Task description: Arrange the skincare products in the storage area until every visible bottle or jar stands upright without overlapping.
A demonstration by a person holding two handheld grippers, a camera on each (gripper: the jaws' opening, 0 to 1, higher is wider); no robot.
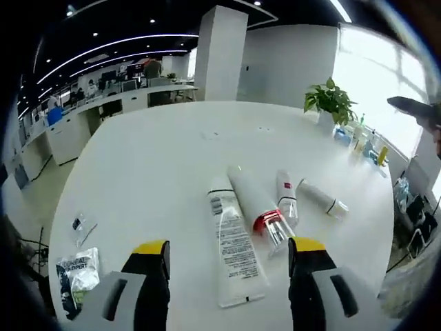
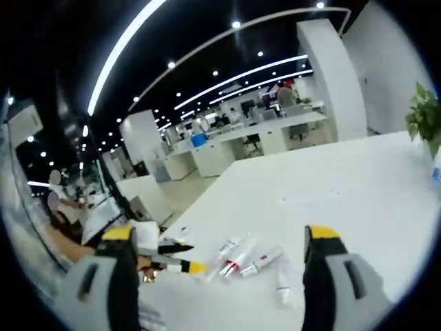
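Four tubes [image 1: 238, 241] lie flat (none upright) on the table [image 1: 151, 165].

From my left tool [image 1: 229, 256] the jaws stand apart, and four tubes [image 1: 258, 207] lie flat between and just ahead of them, side by side, blocking the straight path. Left of them the table [image 1: 151, 165] is bare up to a sachet [image 1: 77, 272] near its edge. Beyond the tubes I have open surface as far as the potted plant [image 1: 329, 102] and small bottles [image 1: 365, 141] along the far right rim.
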